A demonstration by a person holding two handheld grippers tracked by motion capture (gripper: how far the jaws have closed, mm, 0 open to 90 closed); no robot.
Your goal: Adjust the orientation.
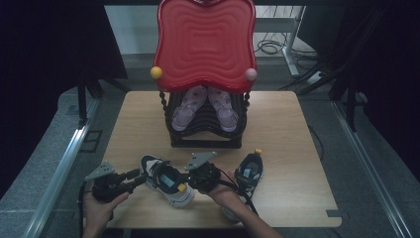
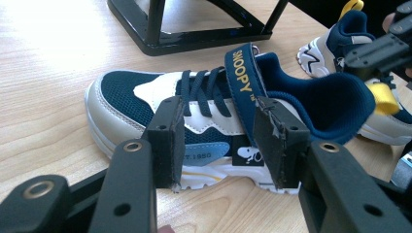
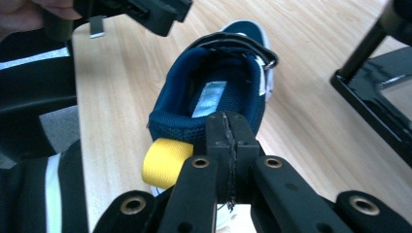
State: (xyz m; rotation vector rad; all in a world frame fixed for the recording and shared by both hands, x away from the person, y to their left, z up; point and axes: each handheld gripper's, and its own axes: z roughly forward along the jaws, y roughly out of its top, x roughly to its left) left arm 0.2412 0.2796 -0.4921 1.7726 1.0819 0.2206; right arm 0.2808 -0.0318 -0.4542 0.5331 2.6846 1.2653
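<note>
Two tongs work one sneaker (image 1: 167,179): right tongs (image 3: 227,145) clamped at its heel, left tongs (image 2: 218,141) half-open astride it, so a careless tug could slip it off the desk (image 1: 292,148).

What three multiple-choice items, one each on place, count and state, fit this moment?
1. Where are the purple sandals? A on the black rack; B in a gripper; C on top of a red tray.
2. How many navy-and-white sneakers lie on the table? A one; B two; C three.
3. How do the right gripper jaws stand? A wide open; B shut; C clamped on a sandal.
Key: A, the sandals sit on the rack's shelf; B, two sneakers lie near the front edge; B, its pads meet at a sneaker's heel.
</note>
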